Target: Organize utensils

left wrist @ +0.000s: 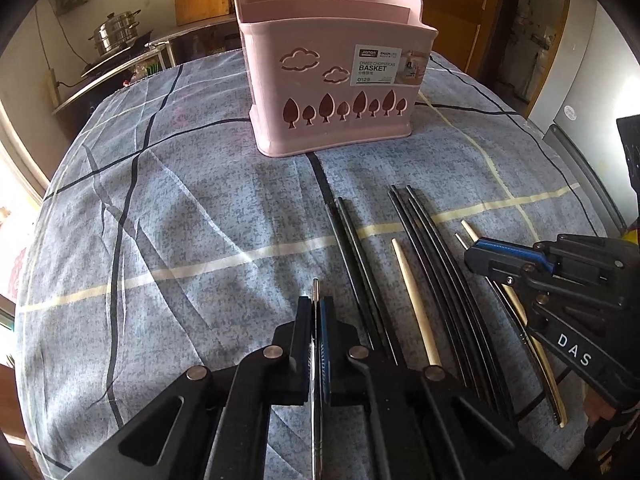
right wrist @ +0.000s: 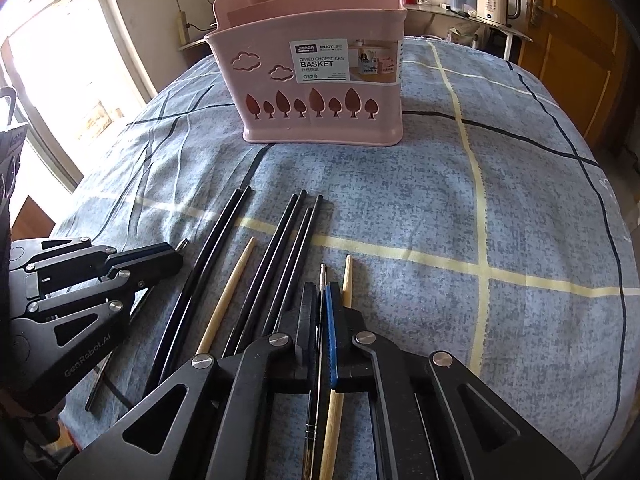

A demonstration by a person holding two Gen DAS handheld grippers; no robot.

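Observation:
A pink divided chopstick basket (left wrist: 328,92) (right wrist: 320,92) stands upright at the far middle of the table. Several black chopsticks (left wrist: 432,264) (right wrist: 280,252) and a pale wooden chopstick (left wrist: 414,300) (right wrist: 228,296) lie side by side on the cloth before it. My left gripper (left wrist: 317,302) (right wrist: 176,250) is shut on a thin metal-tipped chopstick (left wrist: 316,286) at the left of the row. My right gripper (right wrist: 321,290) (left wrist: 474,248) is shut on another metal-tipped chopstick (right wrist: 323,274). A second wooden chopstick (right wrist: 347,272) lies just beside and under its right finger.
A blue checked cloth (left wrist: 180,220) covers the table and sags at the edges. Behind stand a steel pot (left wrist: 116,34) on a stove, a kettle (right wrist: 496,0) on a shelf and a wooden door (right wrist: 568,40). Bare cloth lies left and right of the chopstick row.

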